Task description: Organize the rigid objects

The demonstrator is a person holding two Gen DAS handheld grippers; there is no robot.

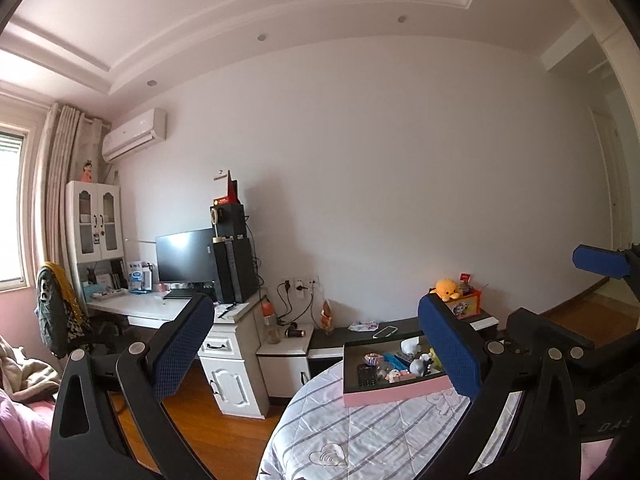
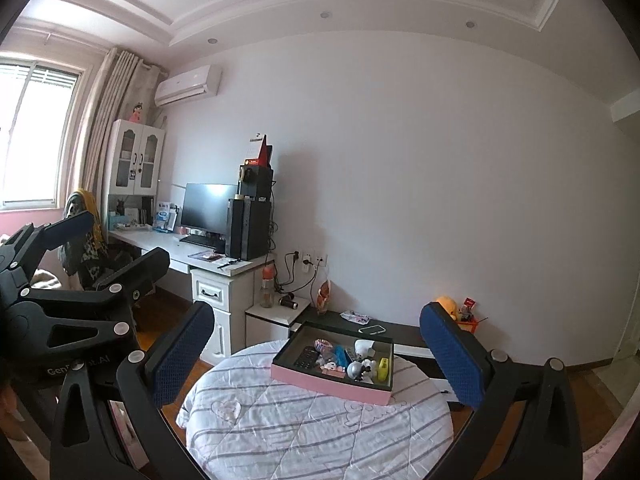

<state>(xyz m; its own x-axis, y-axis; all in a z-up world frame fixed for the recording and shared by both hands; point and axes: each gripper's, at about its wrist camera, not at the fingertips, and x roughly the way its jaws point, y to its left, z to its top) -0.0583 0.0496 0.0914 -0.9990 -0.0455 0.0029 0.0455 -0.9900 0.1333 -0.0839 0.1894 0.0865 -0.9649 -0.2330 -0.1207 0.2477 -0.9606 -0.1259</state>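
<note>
We hover, nothing yet picked, with the left gripper (image 1: 316, 344) and right gripper (image 2: 318, 354) both spread and empty, well short of the pink tray (image 2: 328, 382) of trinkets on the quilted round table (image 2: 312, 428), so next we close in.

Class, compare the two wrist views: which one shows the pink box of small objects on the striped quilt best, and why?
The right wrist view: the pink box sits whole between the open fingers, its contents visible. In the left wrist view the pink box is partly hidden behind a blue finger, which cuts off its right end.
</note>
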